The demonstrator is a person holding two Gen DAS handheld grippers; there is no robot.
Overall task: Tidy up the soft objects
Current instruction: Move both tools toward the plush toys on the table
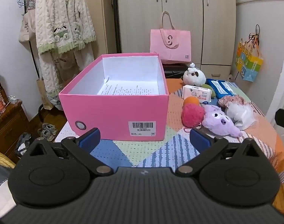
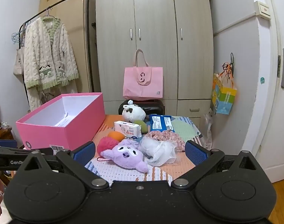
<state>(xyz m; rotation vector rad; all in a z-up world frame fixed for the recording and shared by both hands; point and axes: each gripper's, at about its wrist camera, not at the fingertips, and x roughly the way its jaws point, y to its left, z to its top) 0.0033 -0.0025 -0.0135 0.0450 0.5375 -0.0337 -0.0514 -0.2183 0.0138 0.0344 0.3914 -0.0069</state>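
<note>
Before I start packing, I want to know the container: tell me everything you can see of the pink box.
The pink box is an open-topped rectangular cardboard shoebox with no lid in view, pink outside and white inside. It stands upright on the patchwork cloth, left of the soft toys and apart from them. Its near end carries a white barcode label and a metal-ringed eyelet. Inside lies only a printed paper sheet.

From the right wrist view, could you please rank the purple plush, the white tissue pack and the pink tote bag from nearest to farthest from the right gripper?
1. Purple plush: just ahead of the right gripper, between its open fingers.
2. White tissue pack: mid-table, behind the plush.
3. Pink tote bag: beyond the table, against the wardrobe.
</note>
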